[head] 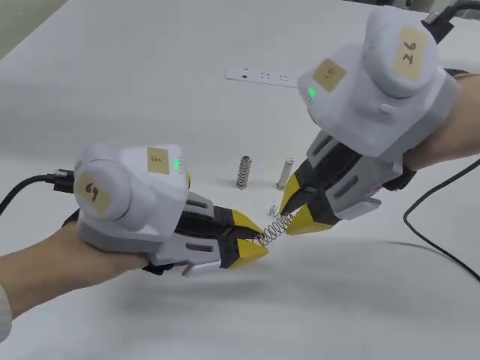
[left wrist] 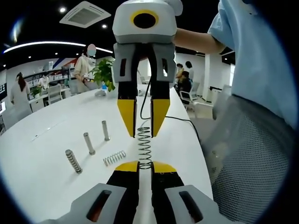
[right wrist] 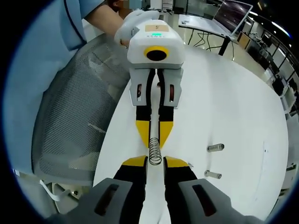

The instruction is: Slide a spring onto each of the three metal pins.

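Observation:
A small metal spring hangs in the air between my two grippers. My left gripper comes from the left and is shut on one end of the spring. My right gripper reaches down from the upper right, its yellow tips closed around the other end. Behind them on the white table stands a pin wearing a spring, with a bare pin to its right. The left gripper view shows the sprung pin, two bare pins and a loose spring lying flat.
A white strip lies at the back of the table. Black cables trail from both grippers. A mesh office chair stands by the person. Other people and desks are far off across the room.

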Demonstrator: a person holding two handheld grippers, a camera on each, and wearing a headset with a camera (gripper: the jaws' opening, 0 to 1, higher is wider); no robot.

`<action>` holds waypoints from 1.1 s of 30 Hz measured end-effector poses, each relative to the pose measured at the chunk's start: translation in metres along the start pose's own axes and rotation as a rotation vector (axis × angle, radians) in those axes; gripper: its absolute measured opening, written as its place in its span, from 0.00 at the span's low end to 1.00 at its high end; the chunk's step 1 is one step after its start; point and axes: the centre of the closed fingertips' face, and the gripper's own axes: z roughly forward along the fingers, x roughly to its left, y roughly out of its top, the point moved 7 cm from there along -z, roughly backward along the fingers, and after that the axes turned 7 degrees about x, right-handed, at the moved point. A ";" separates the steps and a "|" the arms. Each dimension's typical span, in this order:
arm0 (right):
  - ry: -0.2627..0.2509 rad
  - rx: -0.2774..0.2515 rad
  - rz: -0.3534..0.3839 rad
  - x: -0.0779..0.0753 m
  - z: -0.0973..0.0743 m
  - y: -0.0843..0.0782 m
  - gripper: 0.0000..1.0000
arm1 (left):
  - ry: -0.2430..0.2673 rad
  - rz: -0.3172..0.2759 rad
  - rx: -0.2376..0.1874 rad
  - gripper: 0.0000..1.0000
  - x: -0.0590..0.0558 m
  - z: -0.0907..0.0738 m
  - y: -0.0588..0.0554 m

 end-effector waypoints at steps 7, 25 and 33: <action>-0.007 -0.038 0.013 0.000 0.000 0.001 0.28 | 0.009 -0.015 -0.011 0.01 0.001 -0.001 -0.003; -0.052 -0.102 0.032 -0.007 -0.030 0.002 0.30 | 0.062 -0.046 -0.185 0.01 -0.001 -0.009 0.015; -0.008 -0.068 -0.005 -0.006 -0.029 0.009 0.25 | 0.075 -0.041 -0.213 0.01 -0.002 -0.006 0.019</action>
